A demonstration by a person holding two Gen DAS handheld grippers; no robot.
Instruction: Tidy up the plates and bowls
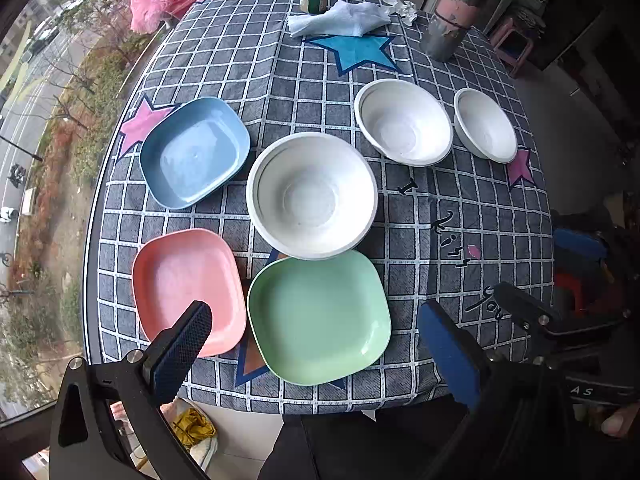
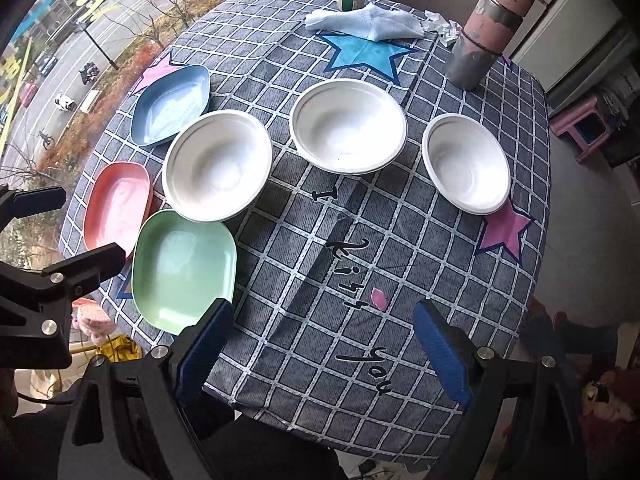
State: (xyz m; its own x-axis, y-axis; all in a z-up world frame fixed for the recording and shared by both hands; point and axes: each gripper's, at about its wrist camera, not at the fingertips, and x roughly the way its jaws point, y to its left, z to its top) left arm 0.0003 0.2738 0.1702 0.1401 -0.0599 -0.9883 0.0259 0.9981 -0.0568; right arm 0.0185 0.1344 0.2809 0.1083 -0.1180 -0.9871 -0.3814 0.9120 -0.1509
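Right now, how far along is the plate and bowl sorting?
Done: nothing; no stacks. In hand: nothing; left gripper and right gripper hover open-jawed. Left: blue plate, pink plate, green plate and three white bowls.

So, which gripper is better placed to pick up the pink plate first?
Left. The left gripper, open, hangs right by the pink plate; the right gripper, also open, sits over bare tablecloth, farther away.

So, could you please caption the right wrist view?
Open right tongs hover over three white bowls and three coloured plates.
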